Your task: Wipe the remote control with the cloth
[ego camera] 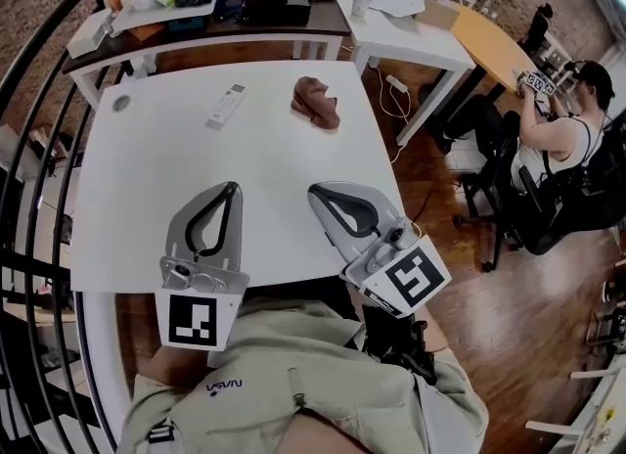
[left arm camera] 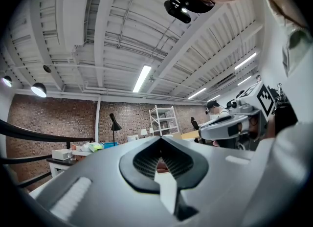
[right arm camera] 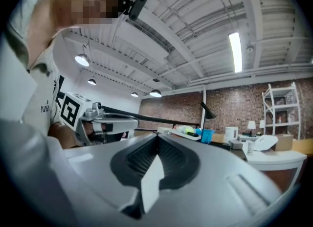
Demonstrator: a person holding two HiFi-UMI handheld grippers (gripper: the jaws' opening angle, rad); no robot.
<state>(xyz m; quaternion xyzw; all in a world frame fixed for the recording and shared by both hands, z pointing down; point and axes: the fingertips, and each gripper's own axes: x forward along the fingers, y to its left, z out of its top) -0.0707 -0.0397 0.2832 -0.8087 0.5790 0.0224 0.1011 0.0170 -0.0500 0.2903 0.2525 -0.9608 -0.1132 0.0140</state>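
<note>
Remote control (ego camera: 226,107): head view. It lies flat on the far left part of the white table (ego camera: 147,198), with its long axis running roughly toward the far edge. The brown cloth (ego camera: 315,103) sits crumpled to its right, near it but not touching. The left gripper (ego camera: 231,188) and right gripper (ego camera: 315,191) hover side by side over the near edge, well apart from both items. Each has its jaws together with nothing between them.

Left gripper view. The jaws meet at the tips and nothing is caught between them. Only a sliver of white tabletop shows through the gap lower down. The gripper looks out across the room, not down at the table. The right gripper shows alongside.

Right gripper view. Its jaws are likewise closed and empty, and the left gripper is visible beside it. Neither the remote nor the cloth can be made out here.

Judgement: wiping has not begun, and the step in hand is the reach for the cloth.
- The right gripper is on the cloth's side, so it seems best placed to fetch it.
- Its jaws should open before it descends, then pinch a raised fold rather than scrape the table.
- The remote is light on a smooth top and will likely slide, so the left gripper should pin one end.
- Strokes should run lengthwise, away from the pinned end.
</note>
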